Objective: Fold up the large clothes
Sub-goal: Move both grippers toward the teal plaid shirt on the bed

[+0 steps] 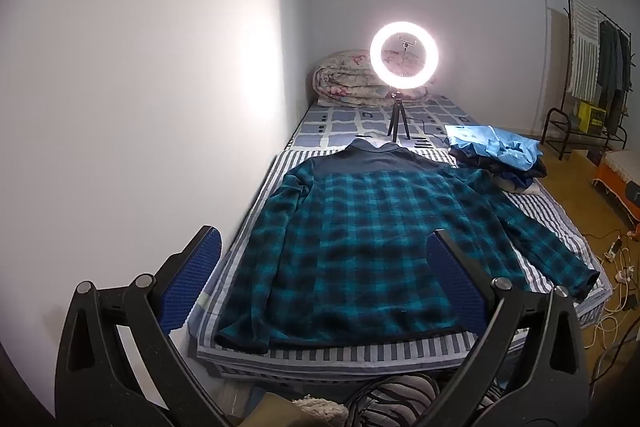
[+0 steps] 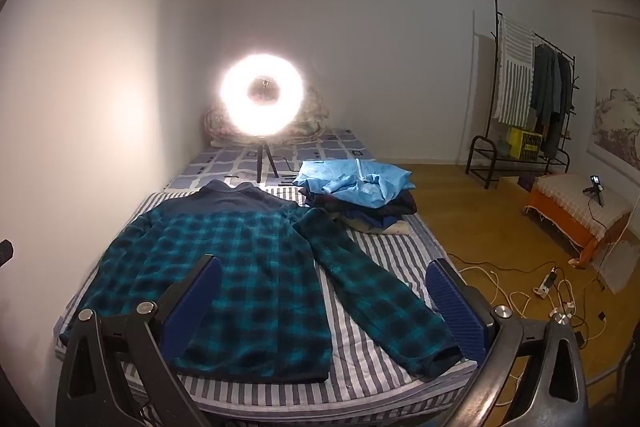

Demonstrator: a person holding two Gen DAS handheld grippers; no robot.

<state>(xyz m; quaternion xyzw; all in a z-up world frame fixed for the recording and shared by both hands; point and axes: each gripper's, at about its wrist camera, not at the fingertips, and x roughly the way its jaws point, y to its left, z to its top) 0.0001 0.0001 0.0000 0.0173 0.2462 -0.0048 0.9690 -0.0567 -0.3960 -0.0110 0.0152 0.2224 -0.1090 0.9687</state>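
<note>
A teal and black plaid shirt (image 1: 360,239) lies spread flat, back up, on the striped bed (image 1: 540,219), collar toward the far end and hem at the near edge; its right sleeve (image 2: 380,295) angles out toward the near right corner, while the left sleeve lies close along the body beside the wall. The left claw (image 1: 324,275) hangs wide open above the hem, gripping nothing. The right claw (image 2: 324,291) is likewise spread wide and empty, above the right sleeve. Farther right sits a pile of clothes (image 2: 360,195) topped in light blue, and a lit ring light (image 1: 404,55) stands at the far end.
</note>
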